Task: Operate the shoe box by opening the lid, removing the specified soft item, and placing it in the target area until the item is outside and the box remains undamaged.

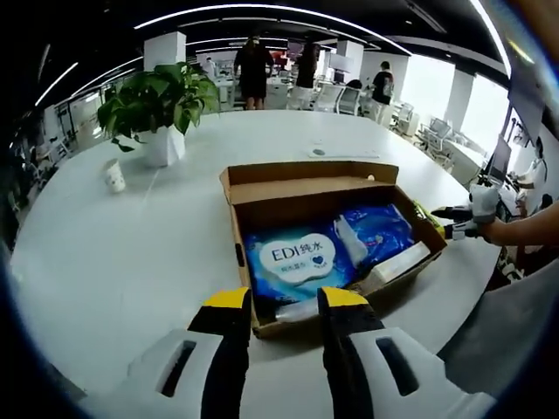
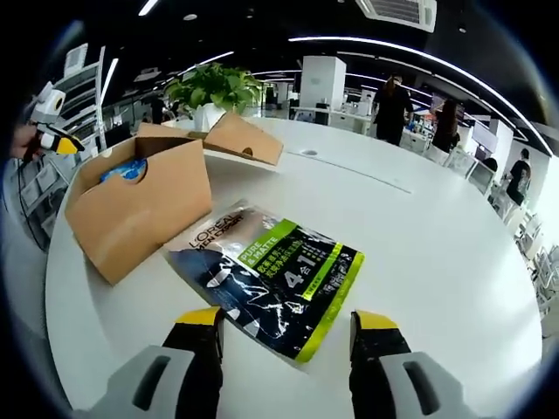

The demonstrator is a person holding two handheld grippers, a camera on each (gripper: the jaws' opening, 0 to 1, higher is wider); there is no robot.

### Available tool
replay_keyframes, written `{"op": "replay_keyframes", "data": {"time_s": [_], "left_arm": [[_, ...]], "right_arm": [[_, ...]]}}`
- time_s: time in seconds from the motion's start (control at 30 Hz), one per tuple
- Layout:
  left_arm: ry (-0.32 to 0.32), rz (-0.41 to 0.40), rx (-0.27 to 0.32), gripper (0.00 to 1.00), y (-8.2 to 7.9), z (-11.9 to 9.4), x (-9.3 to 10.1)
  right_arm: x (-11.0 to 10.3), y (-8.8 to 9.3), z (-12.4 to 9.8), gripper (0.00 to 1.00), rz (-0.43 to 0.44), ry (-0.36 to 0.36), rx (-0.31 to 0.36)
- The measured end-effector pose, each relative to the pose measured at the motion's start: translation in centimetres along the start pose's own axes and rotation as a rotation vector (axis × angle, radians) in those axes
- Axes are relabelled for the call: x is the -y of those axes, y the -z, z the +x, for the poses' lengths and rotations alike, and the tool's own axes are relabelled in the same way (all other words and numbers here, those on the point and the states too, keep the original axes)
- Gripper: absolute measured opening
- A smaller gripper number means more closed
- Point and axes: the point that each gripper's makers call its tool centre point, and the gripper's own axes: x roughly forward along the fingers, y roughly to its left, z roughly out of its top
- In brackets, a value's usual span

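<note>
The cardboard shoe box [image 1: 249,253] stands open on the white table, its lid [image 1: 306,172] folded back. Inside lie a blue wipes pack [image 1: 297,262], a second blue pack [image 1: 377,229] and a white tube [image 1: 397,264]. My left gripper [image 1: 286,301] is open at the box's near edge, holding nothing. In the right gripper view a black-and-green soft pouch [image 2: 275,279] lies flat on the table beside the box [image 2: 140,205]. My right gripper [image 2: 286,319] is open, its jaws on either side of the pouch's near end. It also appears past the box's right side as the right gripper [image 1: 463,220].
A potted plant [image 1: 162,109] and a paper cup [image 1: 114,175] stand on the far left of the round white table [image 1: 131,253]. The left gripper [image 2: 51,131] shows behind the box. People stand among desks in the background. The table edge curves close on the right.
</note>
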Motion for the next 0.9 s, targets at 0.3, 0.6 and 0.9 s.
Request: {"op": "replay_keyframes", "data": {"time_s": [0.3, 0.6, 0.9], "left_arm": [[-0.044, -0.027, -0.013, 0.23, 0.8, 0.3, -0.9], [-0.064, -0.057, -0.030, 0.18, 1.4, 0.7, -1.7], [-0.086, -0.099, -0.052, 0.14, 2.5, 1.4, -2.3]], "right_arm": [[-0.3, 0.0, -0.5, 0.56, -0.012, -0.001, -0.001], [-0.8, 0.0, -1.5, 0.56, -0.030, -0.001, -0.001], [-1.3, -0.6, -2.6, 0.56, -0.062, -0.012, 0.014]]}}
